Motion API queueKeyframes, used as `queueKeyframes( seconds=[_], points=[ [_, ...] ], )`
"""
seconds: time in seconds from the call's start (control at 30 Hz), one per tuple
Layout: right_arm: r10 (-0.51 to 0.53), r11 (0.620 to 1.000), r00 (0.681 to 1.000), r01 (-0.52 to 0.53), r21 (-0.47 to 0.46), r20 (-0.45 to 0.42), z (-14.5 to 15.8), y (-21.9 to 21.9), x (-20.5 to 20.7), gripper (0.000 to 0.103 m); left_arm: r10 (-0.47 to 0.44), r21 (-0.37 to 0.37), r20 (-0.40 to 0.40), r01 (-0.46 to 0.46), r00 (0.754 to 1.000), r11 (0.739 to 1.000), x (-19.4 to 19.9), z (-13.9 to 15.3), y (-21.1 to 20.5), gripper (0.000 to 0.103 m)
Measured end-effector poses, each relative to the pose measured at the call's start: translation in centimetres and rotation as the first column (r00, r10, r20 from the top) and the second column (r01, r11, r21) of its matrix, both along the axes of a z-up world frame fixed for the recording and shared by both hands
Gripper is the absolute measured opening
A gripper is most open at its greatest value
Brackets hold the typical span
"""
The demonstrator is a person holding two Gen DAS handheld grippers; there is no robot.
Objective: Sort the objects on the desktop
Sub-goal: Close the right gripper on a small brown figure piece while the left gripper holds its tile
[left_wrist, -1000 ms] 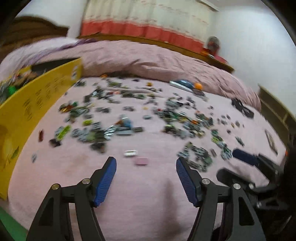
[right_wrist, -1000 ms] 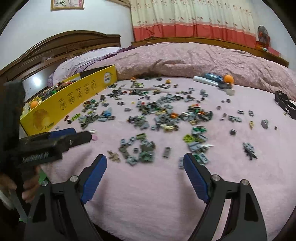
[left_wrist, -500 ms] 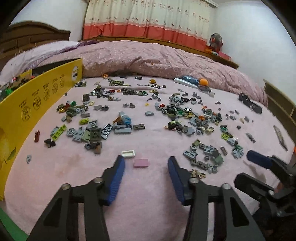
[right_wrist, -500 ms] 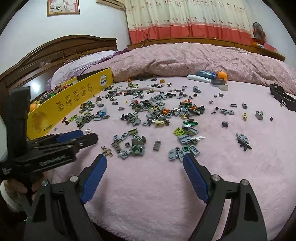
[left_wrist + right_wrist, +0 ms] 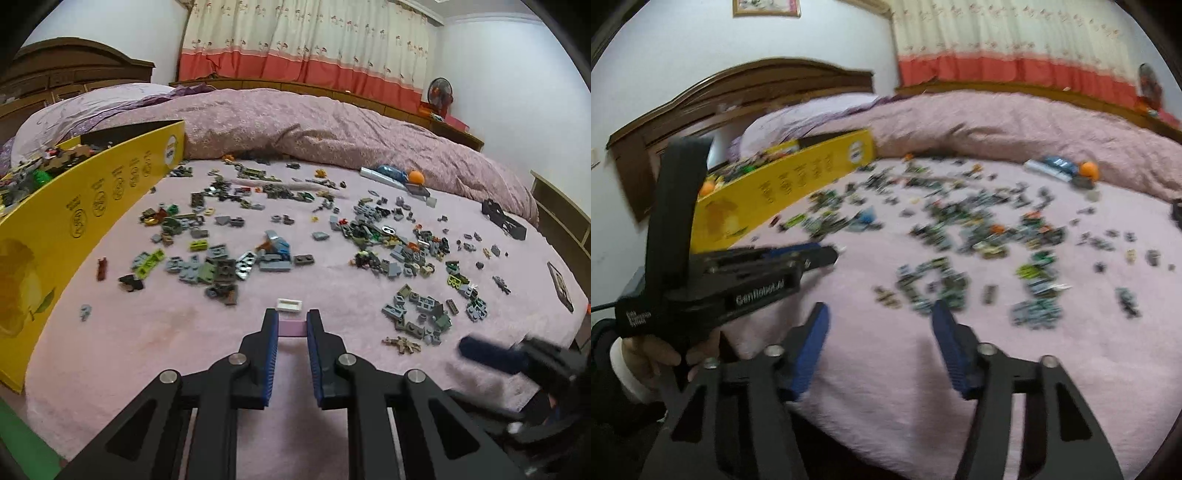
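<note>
Now | left claw (image 5: pixel 291 328) just closed onto pink brick (image 5: pixel 291 328) | right claw (image 5: pixel 879 325) narrowed, empty

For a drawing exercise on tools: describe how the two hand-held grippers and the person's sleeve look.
Each hand-held gripper, left and right, has black plastic arms with triangular cut-outs, silver round bolts at the pivots and two fingers lined with ribbed blue pads. The left one's side carries white lettering and a tall black handle. The hand holding it wears a dark sleeve over a white cuff.
</note>
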State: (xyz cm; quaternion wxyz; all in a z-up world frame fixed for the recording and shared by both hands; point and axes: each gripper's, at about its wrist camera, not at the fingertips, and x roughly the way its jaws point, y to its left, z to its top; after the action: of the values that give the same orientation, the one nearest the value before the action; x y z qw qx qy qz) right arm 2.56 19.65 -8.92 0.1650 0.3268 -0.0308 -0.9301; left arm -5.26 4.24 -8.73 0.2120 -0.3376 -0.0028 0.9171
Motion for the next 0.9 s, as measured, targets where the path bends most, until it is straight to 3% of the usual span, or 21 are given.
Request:
queueKeyframes(
  seconds=[0.23, 0.47, 0.63, 0.73, 0.9],
  points=[
    [-0.041, 0.999, 0.994, 0.043, -0.02, 0.098, -1.9, -1.2, -2.2, 0.043, 0.029, 0.022, 0.003, -0.029, 1.0, 0.999, 0.1, 0.1, -1.3, 0.016],
    [-0.107, 0.993, 0.991, 0.11, -0.03, 0.083, -2.3, -2.0, -4.3, 0.043, 0.042, 0.038, 0.006, -0.042, 0.999, 0.998, 0.1, 0.2, -1.9, 0.016],
    [-0.114, 0.993, 0.992, 0.114, 0.017, 0.05, -2.5, -2.9, -4.8, 0.043, 0.049, 0.047, 0.003, -0.049, 0.999, 0.998, 0.1, 0.3, -2.2, 0.016],
    [-0.109, 0.993, 0.994, 0.108, 0.05, 0.027, -2.5, -3.2, -4.6, 0.032, 0.054, 0.052, -0.002, -0.053, 0.999, 0.997, 0.2, 0.6, -2.6, 0.016],
    [-0.102, 0.994, 0.995, 0.1, 0.051, 0.025, -2.2, -3.1, -4.6, 0.031, 0.063, 0.058, -0.019, -0.062, 0.998, 0.996, 0.4, 1.3, -3.1, 0.016]
  ],
)
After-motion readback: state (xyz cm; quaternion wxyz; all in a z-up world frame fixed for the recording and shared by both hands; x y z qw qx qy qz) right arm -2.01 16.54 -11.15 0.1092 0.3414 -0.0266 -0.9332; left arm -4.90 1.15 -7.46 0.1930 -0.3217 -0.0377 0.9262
